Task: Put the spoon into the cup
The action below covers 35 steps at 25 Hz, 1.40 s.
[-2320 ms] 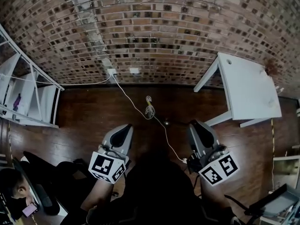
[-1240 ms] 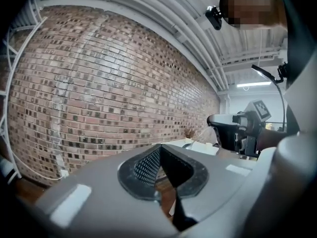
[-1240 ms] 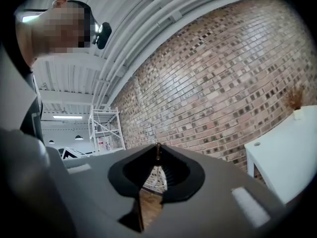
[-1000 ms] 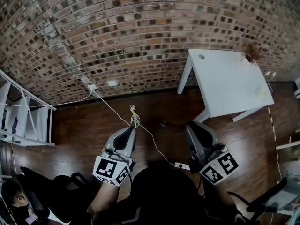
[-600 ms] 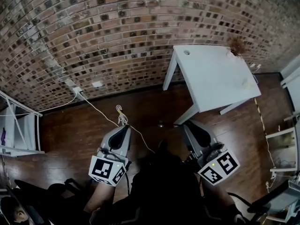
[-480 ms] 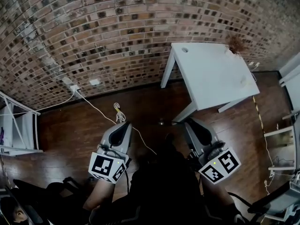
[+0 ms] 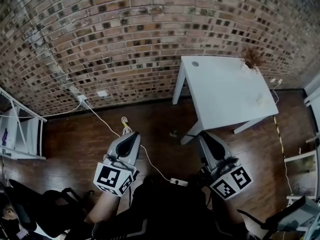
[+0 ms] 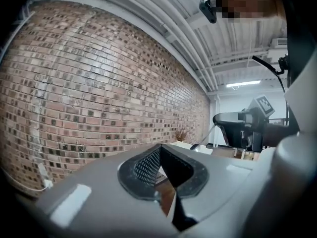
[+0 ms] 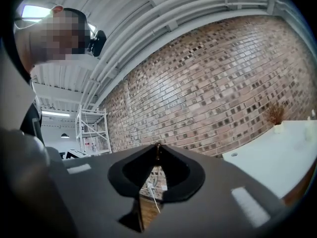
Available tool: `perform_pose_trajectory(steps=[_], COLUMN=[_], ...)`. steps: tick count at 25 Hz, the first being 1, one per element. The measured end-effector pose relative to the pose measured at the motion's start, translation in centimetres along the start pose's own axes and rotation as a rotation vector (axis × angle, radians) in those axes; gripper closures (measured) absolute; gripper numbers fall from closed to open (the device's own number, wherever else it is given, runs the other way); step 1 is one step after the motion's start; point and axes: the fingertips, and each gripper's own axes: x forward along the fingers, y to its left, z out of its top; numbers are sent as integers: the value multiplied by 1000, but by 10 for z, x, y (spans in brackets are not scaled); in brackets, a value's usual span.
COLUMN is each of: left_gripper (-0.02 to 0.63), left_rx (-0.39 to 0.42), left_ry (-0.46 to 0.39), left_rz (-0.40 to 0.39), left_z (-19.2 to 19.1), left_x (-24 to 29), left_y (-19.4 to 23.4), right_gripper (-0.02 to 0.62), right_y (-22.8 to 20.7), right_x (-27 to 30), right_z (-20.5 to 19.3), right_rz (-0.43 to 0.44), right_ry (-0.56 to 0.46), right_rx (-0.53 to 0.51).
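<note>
Left claw (image 7: 134, 135): grey moulded shell tapering to a dark tip, with a thin black cable looped over its rear. Left marker cube (image 7: 114, 178): white faces with black square patterns. Right claw (image 7: 205, 137): same grey shell. Right marker cube (image 7: 231, 182): same black-on-white squares. Pads (image 8: 147, 166) are black with a fine mesh texture, set in a dark surround. Each shell has a pale rectangular inset. The person wears a dark top (image 7: 170, 204) and a black camera (image 8: 208, 9) at the head.

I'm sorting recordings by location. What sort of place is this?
Probably an industrial, loft-style workshop or lab rather than a home: a bare brick wall, exposed ceiling pipes and open white metal shelving.
</note>
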Motion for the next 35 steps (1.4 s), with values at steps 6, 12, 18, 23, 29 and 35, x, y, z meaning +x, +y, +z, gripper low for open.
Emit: perform_pose_trajectory(steps=[6, 12, 18, 23, 29, 35], left_gripper=[612, 612, 612, 612, 612, 612], left_rx=[-63, -46, -8, 7, 13, 14], left_ry=[6, 16, 14, 39, 44, 10], left_rz=[131, 186, 241, 205, 134, 100], left_z=[-2, -6, 8, 12, 8, 16], left_x=[29, 67, 97, 121, 157, 207], left_y=[-51, -114, -157, -191, -211, -209], right_gripper=[551, 551, 551, 551, 551, 551], right_y=[-63, -130, -181, -202, -227, -268], right_x=[-38, -90, -146, -171, -181, -173], right_z=[19, 32, 45, 57, 62, 73], right_rz=[82, 119, 144, 140, 96, 26], right_ry=[21, 12, 26, 6, -7, -5], right_rx=[8, 34, 35, 47, 32, 12])
